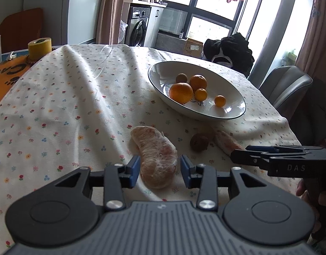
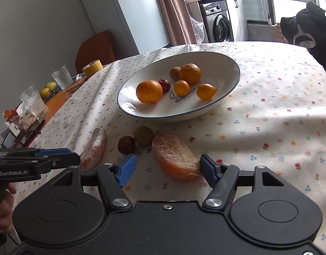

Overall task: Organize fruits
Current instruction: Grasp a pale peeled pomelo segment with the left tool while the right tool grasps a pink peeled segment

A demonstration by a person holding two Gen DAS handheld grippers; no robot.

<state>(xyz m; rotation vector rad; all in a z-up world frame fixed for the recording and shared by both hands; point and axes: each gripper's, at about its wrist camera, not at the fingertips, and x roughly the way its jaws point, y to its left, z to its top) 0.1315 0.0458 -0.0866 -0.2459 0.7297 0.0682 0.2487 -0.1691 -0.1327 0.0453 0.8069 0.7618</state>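
A white bowl [image 1: 231, 114] [image 2: 129, 108] on the floral cloth holds several oranges [image 1: 181, 92] [image 2: 149, 91] and small fruits. My left gripper [image 1: 160, 169] is open, its blue pads either side of a peeled pomelo segment [image 1: 157, 156] lying on the cloth, which also shows in the right wrist view [image 2: 95, 146]. My right gripper [image 2: 167, 169] is open around a second pomelo segment [image 2: 175, 156] [image 1: 225, 141]. A dark small fruit [image 1: 198, 142] [image 2: 126, 145] and a greenish one [image 2: 144, 136] lie between the segments.
A yellow tape roll [image 1: 39, 47] [image 2: 92, 67], glasses [image 2: 34, 101] and yellow pears [image 2: 48, 89] stand at the table's left end on an orange mat. A black garment [image 1: 231, 51] hangs on a chair at the far side. A grey chair [image 1: 286, 85] stands at the right.
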